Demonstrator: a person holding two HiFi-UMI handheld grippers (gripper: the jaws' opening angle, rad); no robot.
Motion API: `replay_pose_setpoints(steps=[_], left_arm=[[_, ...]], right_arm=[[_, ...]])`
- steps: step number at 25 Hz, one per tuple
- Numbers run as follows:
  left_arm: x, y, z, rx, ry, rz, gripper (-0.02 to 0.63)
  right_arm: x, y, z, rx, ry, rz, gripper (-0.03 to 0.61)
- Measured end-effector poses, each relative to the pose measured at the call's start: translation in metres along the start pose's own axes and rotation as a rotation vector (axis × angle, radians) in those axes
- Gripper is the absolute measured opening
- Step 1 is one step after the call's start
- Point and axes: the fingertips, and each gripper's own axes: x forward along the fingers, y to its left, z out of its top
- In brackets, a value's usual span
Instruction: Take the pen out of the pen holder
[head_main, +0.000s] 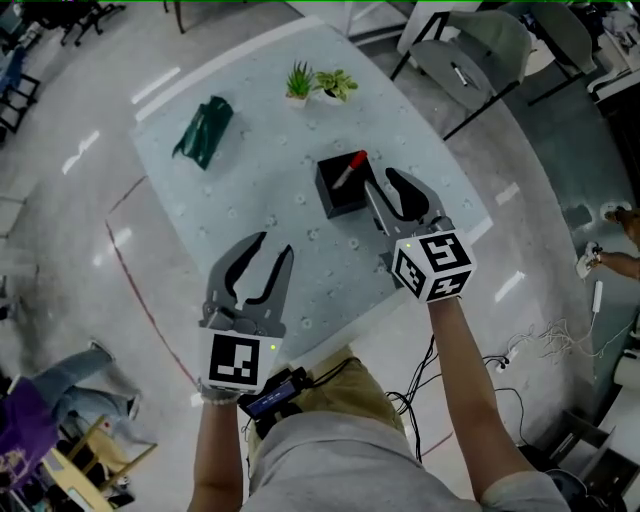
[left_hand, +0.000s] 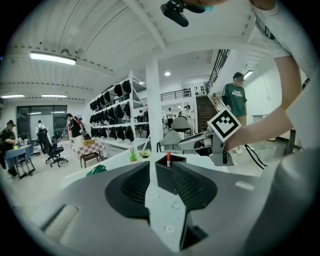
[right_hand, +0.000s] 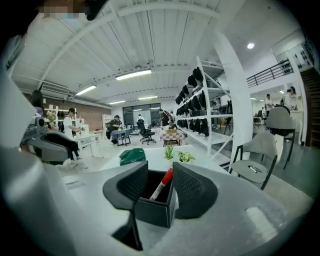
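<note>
Head view: white table (head_main: 250, 180) on glossy floor (head_main: 60, 250); left hand-held gripper (head_main: 276, 246), right hand-held gripper (head_main: 381, 181) both spread.

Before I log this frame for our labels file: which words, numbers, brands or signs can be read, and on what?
No readable text anywhere.
Left gripper: black-and-white marker squares, no letters.
Right gripper: the same.
Pen holder and pen: no print visible.
Small screen at the person's waist: too small to read.
</note>
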Motion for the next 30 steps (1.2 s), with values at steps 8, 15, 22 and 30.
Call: replay_pose_setpoints(steps=[8,15,22,30], left_arm=[[0.006,0.015,-0.007,-0.045,0.019,0.061,0.135],[0.011,0.019,-0.009,-0.057,0.029,0.084,0.135],[0.016,0.023,-0.013,-0.067,0.041,0.096,0.135],[0.018,0.028,-0.013,-0.066,0.041,0.107,0.135]], right_arm=[[0.034,-0.012,-0.007,-0.036,0.052,0.052,0.156],[0.056,-0.018,-0.016,-0.082,0.108,0.110,0.160],[0.070,-0.019,-0.022,-0.120,0.147,0.158,0.160],[0.071,-0.017,-0.025,-0.165,0.148,0.164,0.118]])
